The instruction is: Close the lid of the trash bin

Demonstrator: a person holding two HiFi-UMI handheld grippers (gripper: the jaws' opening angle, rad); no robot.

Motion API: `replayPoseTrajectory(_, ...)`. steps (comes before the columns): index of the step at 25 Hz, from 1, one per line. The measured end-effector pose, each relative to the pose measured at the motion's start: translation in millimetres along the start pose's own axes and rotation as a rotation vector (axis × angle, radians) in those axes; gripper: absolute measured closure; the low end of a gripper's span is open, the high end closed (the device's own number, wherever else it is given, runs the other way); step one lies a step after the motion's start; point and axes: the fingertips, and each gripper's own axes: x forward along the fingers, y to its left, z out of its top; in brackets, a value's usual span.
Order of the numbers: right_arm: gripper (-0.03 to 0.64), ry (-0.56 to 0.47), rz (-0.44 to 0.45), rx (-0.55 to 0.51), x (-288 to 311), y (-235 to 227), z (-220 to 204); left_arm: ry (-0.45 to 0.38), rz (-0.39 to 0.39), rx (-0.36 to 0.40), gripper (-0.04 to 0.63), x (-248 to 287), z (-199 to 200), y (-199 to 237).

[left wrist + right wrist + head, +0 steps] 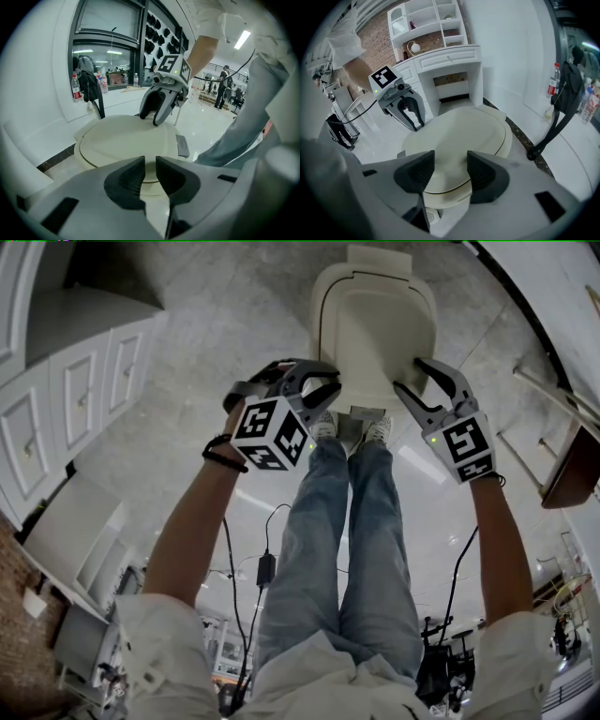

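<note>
Two grippers, both empty | left gripper [150,174] jaws a narrow slit apart, nothing between | right gripper [450,171] jaws wider apart, nothing between | one at each front corner of lid [380,329] | lid flat, shut on trash bin [324,298] | bin on floor [216,352], at its edge by the wall

White cabinet [84,399] standing along wall, drawers sitting shut. Open shelves [426,23] rising above it, brick wall [375,51] showing beside them. Black cable [230,577] snaking across glossy floor [187,324], power adapter [265,568] lying on it. Water bottle [553,79] standing on ledge, red cap showing. Black bag [568,91] sitting just beside bottle, dark strap hanging below. Big window [108,44] reflecting room lights. Ceiling light [243,39] glowing. Person [220,89] standing far off in background.
</note>
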Motion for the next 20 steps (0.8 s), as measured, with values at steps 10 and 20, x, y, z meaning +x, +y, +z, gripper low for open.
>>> replayPoseTrajectory(10,0.390,0.003,-0.021,0.007,1.4,-0.2,-1.1,0.019,0.011,-0.046,0.526,3.6,-2.3,2.8)
replayPoseTrajectory(20,0.393,0.006,-0.026,0.008,1.9,-2.0,-3.0,0.011,0.020,-0.047,0.539,4.6,-2.0,3.7)
